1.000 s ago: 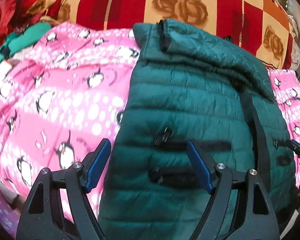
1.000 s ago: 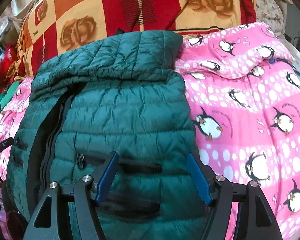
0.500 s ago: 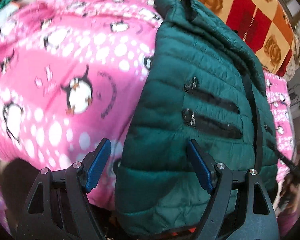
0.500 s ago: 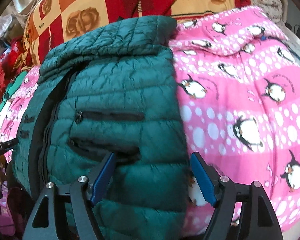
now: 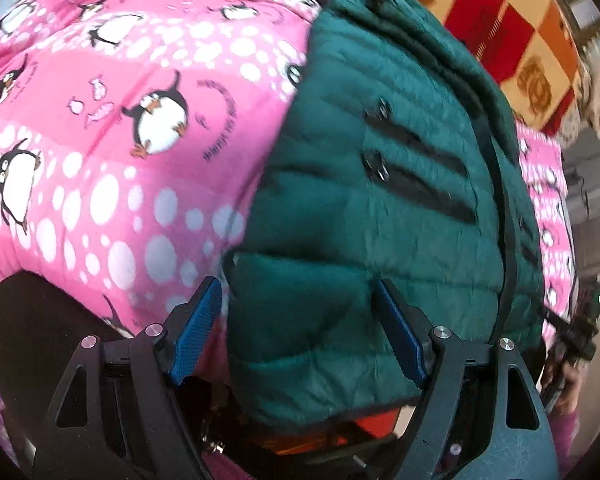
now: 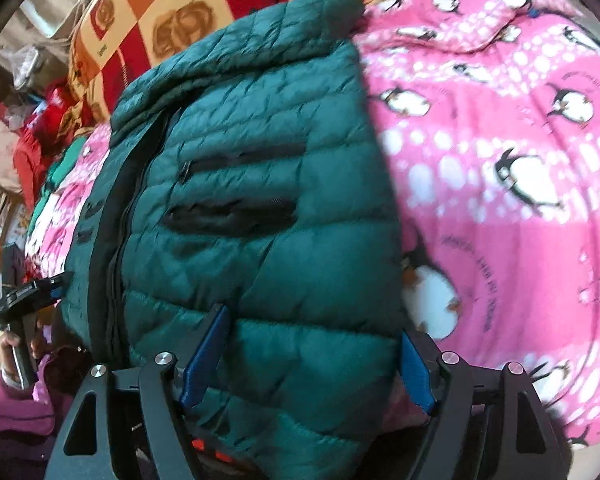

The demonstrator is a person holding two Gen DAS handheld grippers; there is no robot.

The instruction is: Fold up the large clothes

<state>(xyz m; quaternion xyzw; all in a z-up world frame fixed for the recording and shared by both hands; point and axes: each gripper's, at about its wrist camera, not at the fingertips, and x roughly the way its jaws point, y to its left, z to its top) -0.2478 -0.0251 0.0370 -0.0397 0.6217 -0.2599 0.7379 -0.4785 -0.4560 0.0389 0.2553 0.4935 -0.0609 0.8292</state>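
A dark green quilted jacket (image 5: pixel 380 200) lies front up on a pink penguin blanket (image 5: pixel 120 140), zipped, with two black pocket zips on each side. My left gripper (image 5: pixel 300 330) hangs over the jacket's lower left corner, jaws wide, and the hem corner sits between the blue pads without being pinched. In the right wrist view the jacket (image 6: pixel 240 200) fills the centre. My right gripper (image 6: pixel 310 364) straddles its lower right corner in the same way, open, with the right pad just past the jacket's side edge. Orange lining (image 5: pixel 376 426) peeks from under the hem.
A red and yellow rose-print blanket (image 5: pixel 500 28) lies beyond the collar. The pink blanket (image 6: pixel 500 160) spreads wide to the right of the jacket. Piled red and green clothes (image 6: pixel 40 140) sit at the far left. A hand (image 6: pixel 16 348) in a purple sleeve holds the other gripper.
Both grippers have come down and back from the jacket's middle to its bottom hem corners, tipping more steeply downward. The right jaws have widened a little. The jacket has not moved.
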